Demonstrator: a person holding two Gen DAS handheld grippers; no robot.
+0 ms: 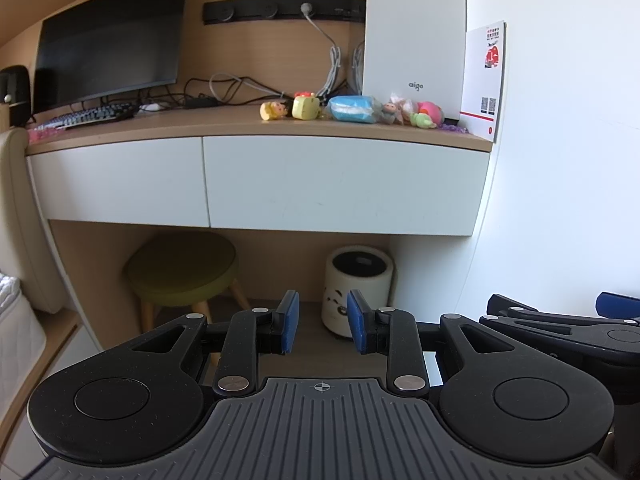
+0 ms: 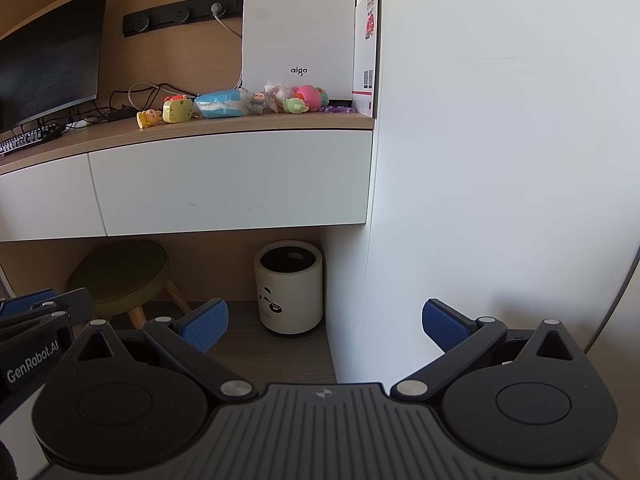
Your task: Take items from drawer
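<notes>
- Now we see the right drawer (image 1: 344, 182) closed under the table (image 1: 240, 124), with toys (image 1: 306, 107) lying on top.
- Our left claw (image 1: 323, 326) is narrowly apart and empty.
- Our right claw (image 2: 326, 326) is spread wide, empty.

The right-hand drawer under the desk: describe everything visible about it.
The right-hand drawer has a flat, matte white front with faint scuffs and no visible handle. It is fully shut, flush beside the left drawer, directly under the wooden desktop that carries the toys, its right end against the white wall. Neither gripper touches it.
</notes>
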